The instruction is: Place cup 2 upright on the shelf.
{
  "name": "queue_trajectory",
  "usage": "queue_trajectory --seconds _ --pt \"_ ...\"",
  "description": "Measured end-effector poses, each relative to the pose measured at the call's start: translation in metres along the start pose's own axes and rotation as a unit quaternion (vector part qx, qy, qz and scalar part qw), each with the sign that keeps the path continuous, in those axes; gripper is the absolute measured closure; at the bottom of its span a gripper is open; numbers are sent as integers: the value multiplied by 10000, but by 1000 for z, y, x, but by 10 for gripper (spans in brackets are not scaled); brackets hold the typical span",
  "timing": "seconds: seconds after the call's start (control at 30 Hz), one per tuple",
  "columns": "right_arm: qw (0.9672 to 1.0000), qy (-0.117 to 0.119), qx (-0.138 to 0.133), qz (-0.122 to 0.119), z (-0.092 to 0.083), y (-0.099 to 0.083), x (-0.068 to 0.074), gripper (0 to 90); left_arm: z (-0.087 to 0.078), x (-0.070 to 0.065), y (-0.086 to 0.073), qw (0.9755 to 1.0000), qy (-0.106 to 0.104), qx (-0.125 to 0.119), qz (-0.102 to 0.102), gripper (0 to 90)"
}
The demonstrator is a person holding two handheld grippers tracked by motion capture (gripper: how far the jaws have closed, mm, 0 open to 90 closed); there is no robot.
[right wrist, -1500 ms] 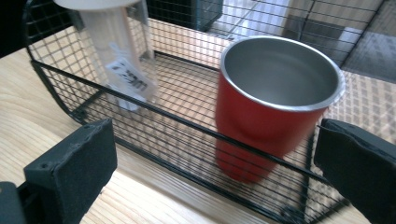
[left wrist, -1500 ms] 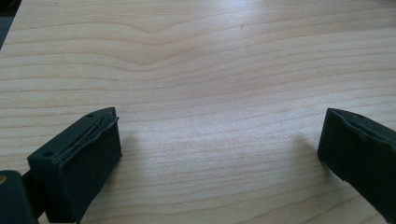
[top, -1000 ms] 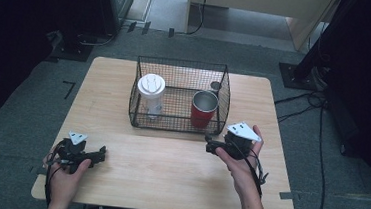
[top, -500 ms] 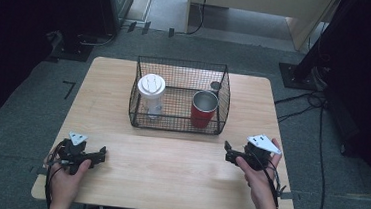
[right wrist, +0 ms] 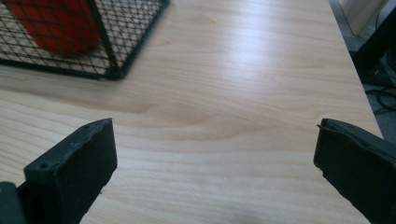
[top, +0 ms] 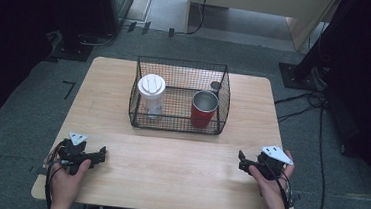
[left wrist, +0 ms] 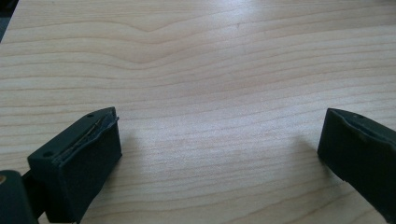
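Both at rest on the near table (top: 178, 169) edge, left gripper (top: 100, 154) and right gripper (top: 241, 159) wide open and empty, well clear of the basket (top: 177, 125), where red cup (top: 203, 108) and lidded cup (top: 151, 94) stand upright, apparently stowed.

One wire basket (top: 177, 126) is counted on the single tabletop (top: 169, 158). Three things are counted inside it: one red cup (top: 203, 109), one clear cup with a white lid (top: 151, 95), and one small dark object (top: 215, 86), too small to be identified. Two claws are counted, a left claw (top: 100, 154) and a right claw (top: 242, 160), each held in one of two hands.
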State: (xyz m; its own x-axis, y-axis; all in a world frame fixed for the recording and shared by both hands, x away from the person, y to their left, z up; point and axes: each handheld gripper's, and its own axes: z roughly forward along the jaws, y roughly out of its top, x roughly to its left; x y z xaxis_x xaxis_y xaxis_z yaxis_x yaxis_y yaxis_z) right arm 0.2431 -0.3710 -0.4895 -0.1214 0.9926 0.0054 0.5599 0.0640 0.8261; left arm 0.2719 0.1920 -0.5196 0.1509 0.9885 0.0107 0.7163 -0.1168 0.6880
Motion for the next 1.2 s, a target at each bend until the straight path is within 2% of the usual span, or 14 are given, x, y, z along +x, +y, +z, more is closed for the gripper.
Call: queue_trajectory --seconds 0.23,0.57,0.7,0.83,1.07,1.13,1.17,1.2 --pt "9995 -233 189 49 -1 -16 -16 0 0 0 0 10000 0 1 0 0" --pt "9980 -451 353 281 -12 -36 -41 0 0 0 0 10000 0 1 2 0" --pt "9963 -555 569 325 -12 -44 -48 0 0 0 0 10000 0 1 1 0" --pt "9944 -649 793 246 -8 -49 -49 0 0 0 0 10000 0 1 1 0" --pt "9942 -636 805 337 -8 -50 -49 0 0 0 0 10000 0 5 4 0" --pt "9943 -525 848 384 -8 -50 -50 0 0 0 0 10000 -1 0 -3 0" --pt "9943 -383 895 438 -7 -50 -51 0 0 0 0 10000 -1 0 -2 0" --pt "9944 -380 890 431 -7 -50 -51 0 0 0 0 10000 0 0 -1 0"
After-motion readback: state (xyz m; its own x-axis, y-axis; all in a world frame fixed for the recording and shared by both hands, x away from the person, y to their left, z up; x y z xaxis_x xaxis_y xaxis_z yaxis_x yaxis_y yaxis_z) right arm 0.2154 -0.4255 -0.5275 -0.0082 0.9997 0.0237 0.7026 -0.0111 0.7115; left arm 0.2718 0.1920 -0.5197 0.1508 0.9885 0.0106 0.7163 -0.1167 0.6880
